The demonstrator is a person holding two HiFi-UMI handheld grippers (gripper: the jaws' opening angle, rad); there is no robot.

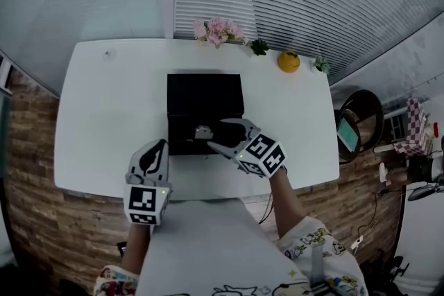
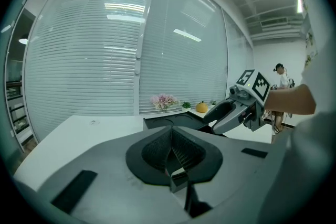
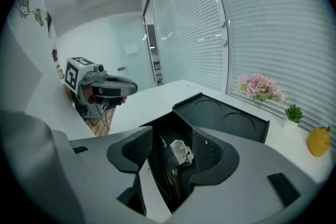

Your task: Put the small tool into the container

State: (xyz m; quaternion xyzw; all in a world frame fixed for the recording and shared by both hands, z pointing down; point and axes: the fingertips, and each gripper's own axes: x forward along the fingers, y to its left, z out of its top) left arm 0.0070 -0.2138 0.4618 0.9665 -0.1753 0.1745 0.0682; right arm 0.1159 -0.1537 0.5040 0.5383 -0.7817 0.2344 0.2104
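Right gripper (image 1: 214,136) is over the near, open part of the black container (image 1: 205,95) at table (image 1: 104,114) centre. Its jaws are apart, with the small silver tool (image 3: 179,150) between them, close to the right pad. Can't tell if the tool is resting inside. Left gripper (image 1: 155,151) is at the near table edge, left of the container, jaws closed on nothing. The only print is the square black-and-white markers on both grippers' cubes. Pink flowers (image 1: 217,30) and an orange fruit (image 1: 288,61) sit at the far edge.

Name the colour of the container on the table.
The container is black; the head view shows it best.
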